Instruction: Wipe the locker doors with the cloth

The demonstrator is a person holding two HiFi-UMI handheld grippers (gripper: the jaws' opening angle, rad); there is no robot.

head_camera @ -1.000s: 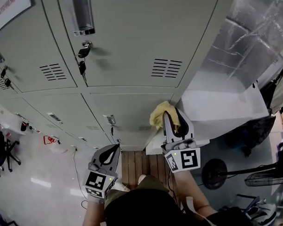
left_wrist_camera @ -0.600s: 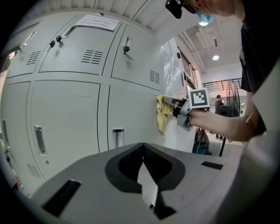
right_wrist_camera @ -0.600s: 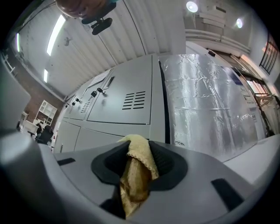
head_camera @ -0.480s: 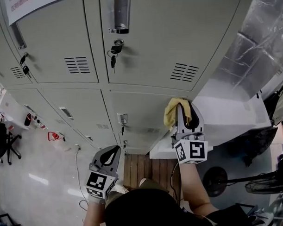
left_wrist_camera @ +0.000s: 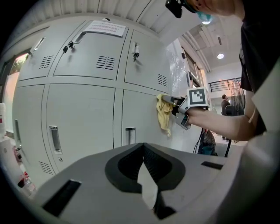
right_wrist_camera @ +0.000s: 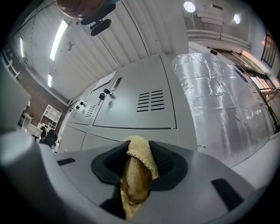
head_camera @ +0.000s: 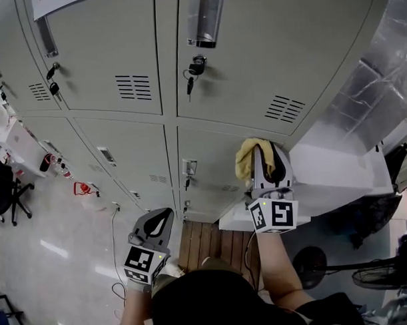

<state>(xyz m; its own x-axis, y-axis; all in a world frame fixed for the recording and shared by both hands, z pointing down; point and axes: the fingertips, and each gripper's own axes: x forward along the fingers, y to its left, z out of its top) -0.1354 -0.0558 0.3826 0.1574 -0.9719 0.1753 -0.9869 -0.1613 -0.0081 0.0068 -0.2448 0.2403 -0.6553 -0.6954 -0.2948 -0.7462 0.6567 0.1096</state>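
Grey locker doors [head_camera: 253, 70] fill the view. The right gripper [head_camera: 264, 153] has its fingers pinching a bunched yellow cloth [head_camera: 247, 160] close against a lower door's right edge. The left gripper [head_camera: 160, 216] hangs lower, fingers pressed together on nothing, apart from the doors.

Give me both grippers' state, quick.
Left gripper: closed, nothing between its jaws.
Right gripper: closed on the yellow cloth.

Resembled a workplace locker room: rows of grey metal lockers [head_camera: 246, 57] with keys [head_camera: 190, 77] at 12 o'clock, office chair [head_camera: 3, 193] at 9, floor fan [head_camera: 305, 260] at 4.
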